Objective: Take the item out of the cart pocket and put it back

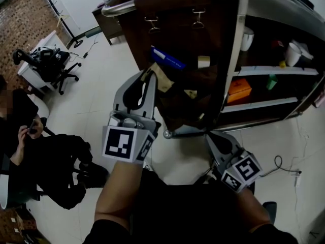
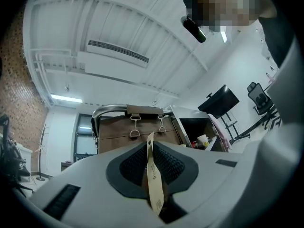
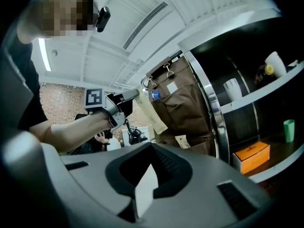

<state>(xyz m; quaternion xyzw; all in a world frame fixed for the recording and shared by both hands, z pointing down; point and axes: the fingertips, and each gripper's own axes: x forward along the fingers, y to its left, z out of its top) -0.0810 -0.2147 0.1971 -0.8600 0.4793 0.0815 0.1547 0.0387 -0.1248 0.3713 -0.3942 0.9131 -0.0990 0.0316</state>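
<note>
A brown fabric pocket organizer (image 1: 193,39) hangs by two clips from the cart's steel rail (image 1: 122,6). My left gripper (image 1: 149,79) is raised just left of the pockets. It is shut on a flat tan paper packet (image 1: 161,81), which shows edge-on between the pads in the left gripper view (image 2: 153,184). The right gripper view shows that left gripper (image 3: 124,99) holding the packet (image 3: 154,115) in front of the organizer (image 3: 183,103). My right gripper (image 1: 211,137) sits low under the cart's bottom rail, shut on a white card (image 3: 145,189). A blue item (image 1: 167,59) sits in an upper pocket.
The cart's shelves to the right hold an orange box (image 1: 238,89), white cups (image 1: 293,54) and a green item (image 1: 272,81). A person in black (image 1: 45,156) sits at the left. An office chair with gear (image 1: 48,62) stands at the far left. A cable (image 1: 284,166) lies on the floor.
</note>
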